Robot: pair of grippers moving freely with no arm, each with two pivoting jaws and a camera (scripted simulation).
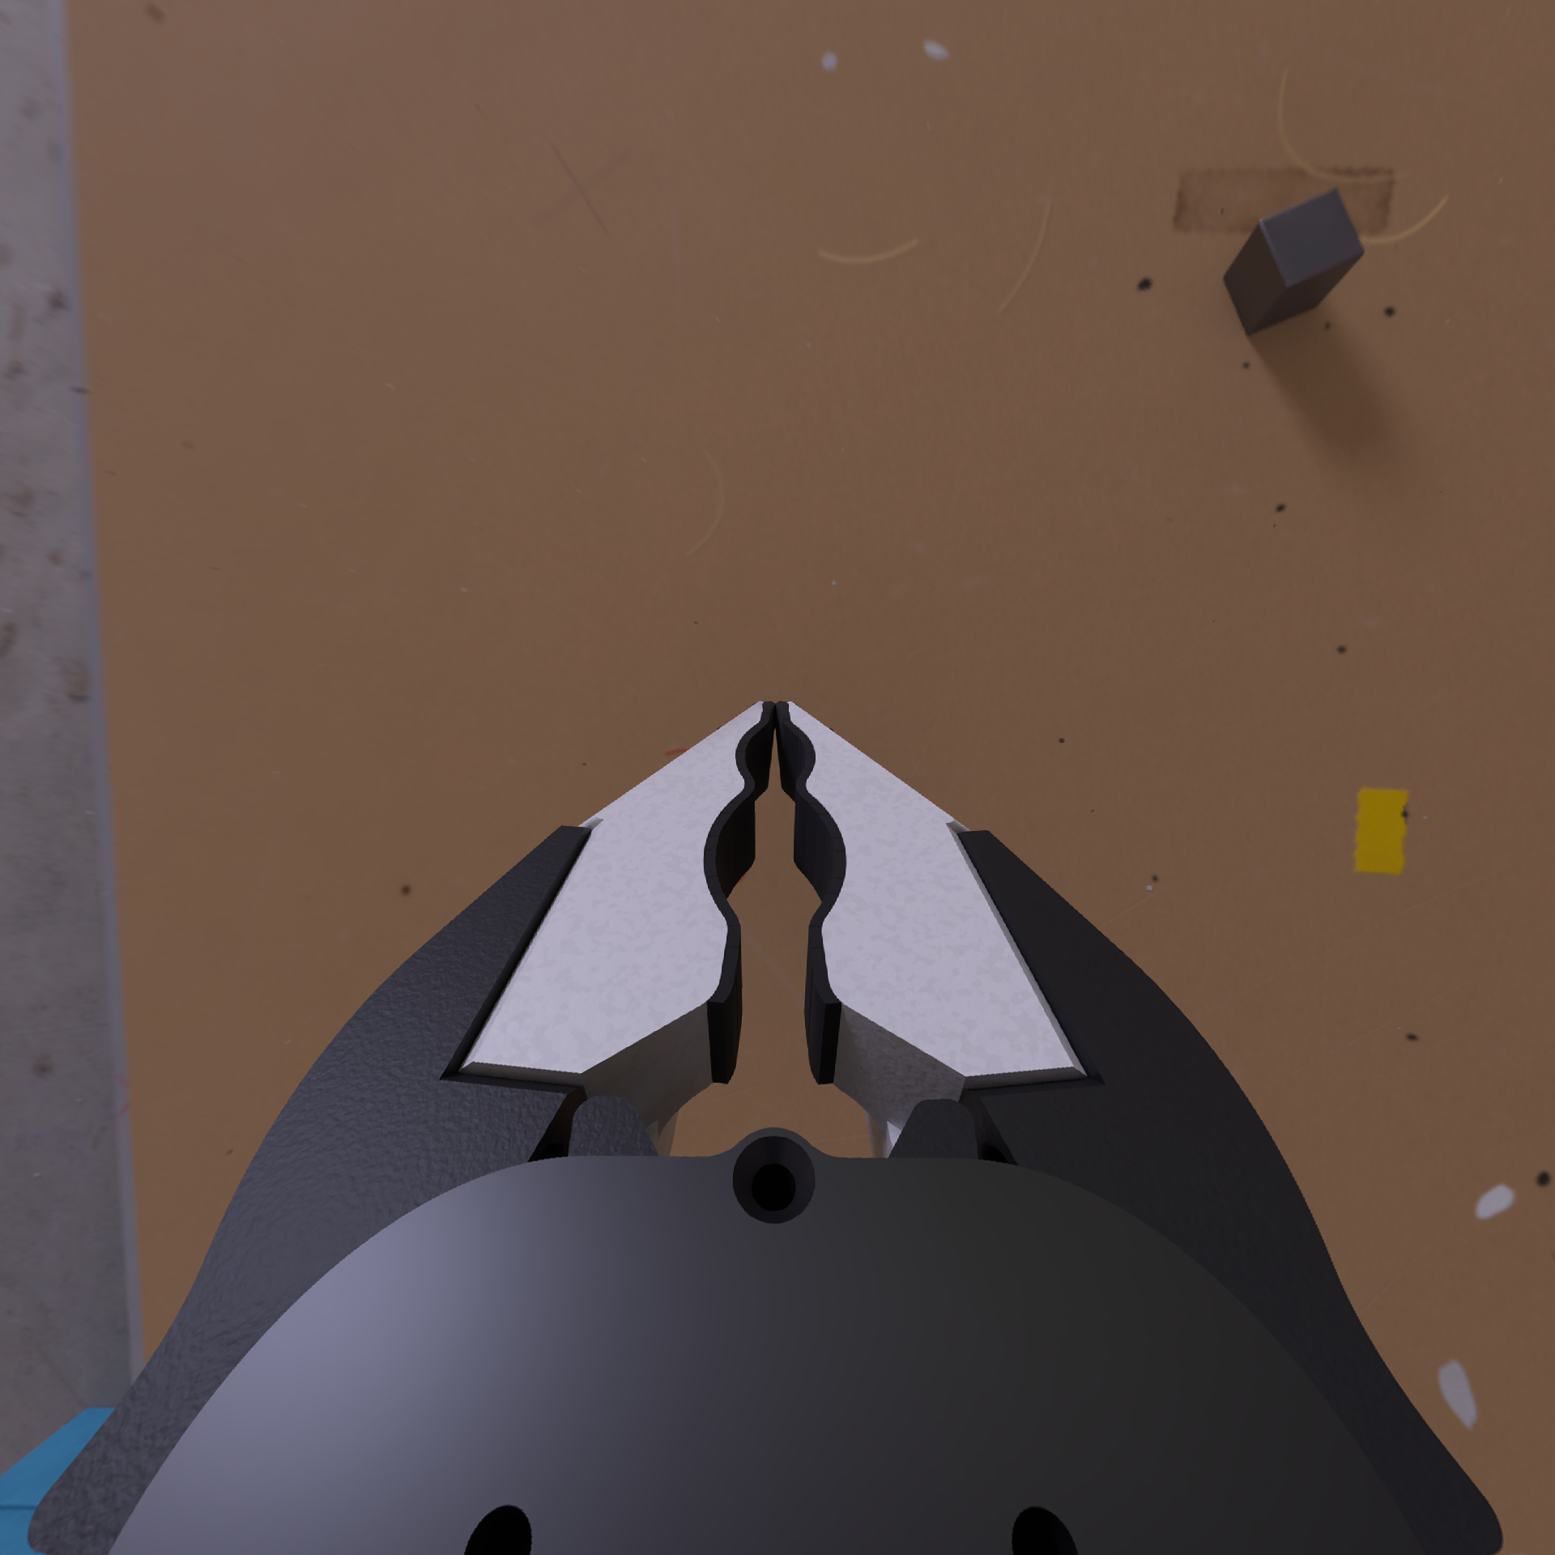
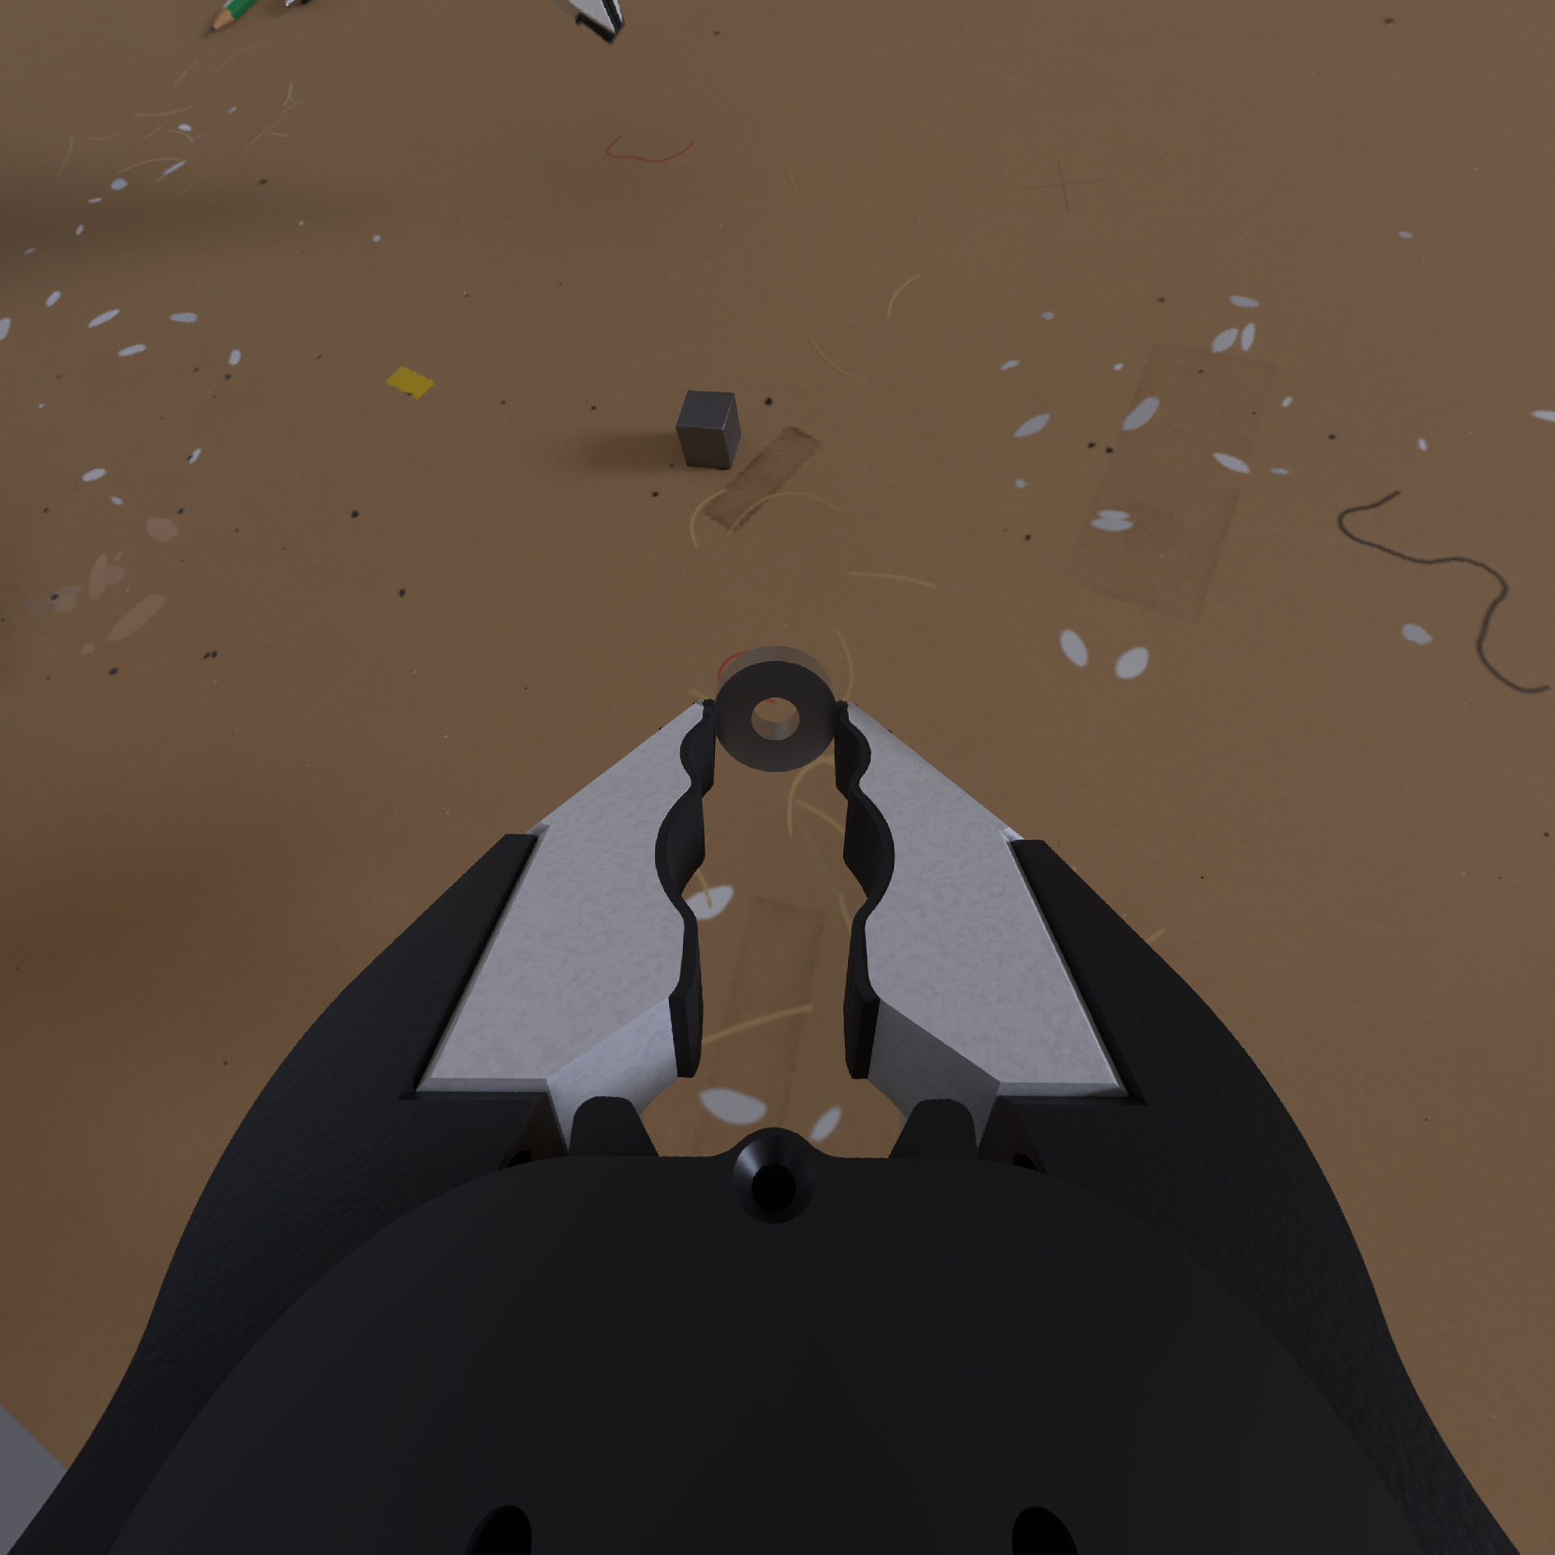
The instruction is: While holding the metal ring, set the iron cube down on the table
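Note:
The dark grey iron cube [image 1: 1292,261] rests on the brown table, far ahead and to the right of my left gripper [image 1: 775,705], which is shut with nothing between its tips. In the right wrist view the cube [image 2: 708,429] stands on the table well ahead of my right gripper [image 2: 775,711]. The right gripper is shut on the grey metal ring [image 2: 775,711], held upright between the fingertips above the table, its hole facing the camera.
The brown table [image 1: 505,421] is marked with white flecks, scratches and tape patches. A yellow scrap [image 1: 1381,830] lies to the right, also in the right wrist view [image 2: 410,381]. A grey strip [image 1: 42,589] runs past the table's left edge. The other gripper's tip [image 2: 599,15] and a green pencil [image 2: 236,10] lie far off.

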